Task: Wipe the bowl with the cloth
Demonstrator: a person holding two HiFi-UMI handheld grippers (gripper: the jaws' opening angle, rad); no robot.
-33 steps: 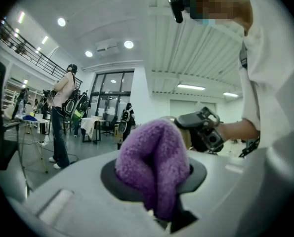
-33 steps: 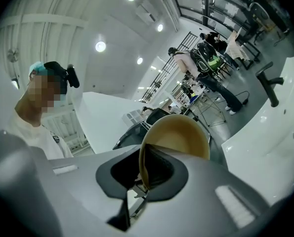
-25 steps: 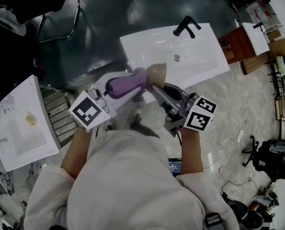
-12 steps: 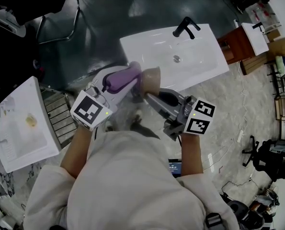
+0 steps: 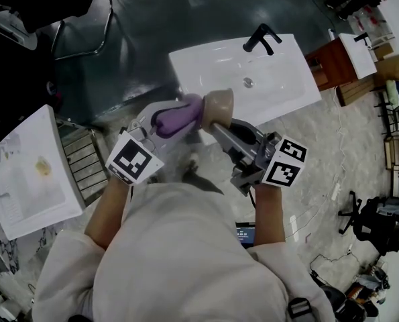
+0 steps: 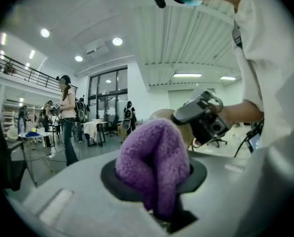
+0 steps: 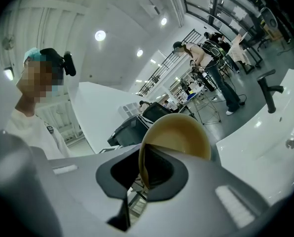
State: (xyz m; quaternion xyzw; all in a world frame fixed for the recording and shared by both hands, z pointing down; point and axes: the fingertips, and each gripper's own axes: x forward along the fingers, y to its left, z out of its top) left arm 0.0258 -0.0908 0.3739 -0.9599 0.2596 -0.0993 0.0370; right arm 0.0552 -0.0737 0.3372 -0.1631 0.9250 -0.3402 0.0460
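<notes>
Mid-wipe: clamping purple cloth [image 5: 181, 113] in left claw [image 5: 164, 122], pinching bowl [image 5: 219, 103] by rim in right claw [image 5: 214, 124]; next, rub cloth round bowl.

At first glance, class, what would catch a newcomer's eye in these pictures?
A fluffy purple cloth, clamped in the left gripper, meets a tan round bowl that the right gripper pinches by its rim, mid-air at centre. Beyond them lies a white sink with a black tap.

Cloth [image 5: 179, 117] tight against bowl [image 5: 218, 102]. Sink [image 5: 290, 89] just beyond, faucet [image 5: 260, 37] sticking up at its rear. Open floor [image 5: 347, 146] on the right.
</notes>
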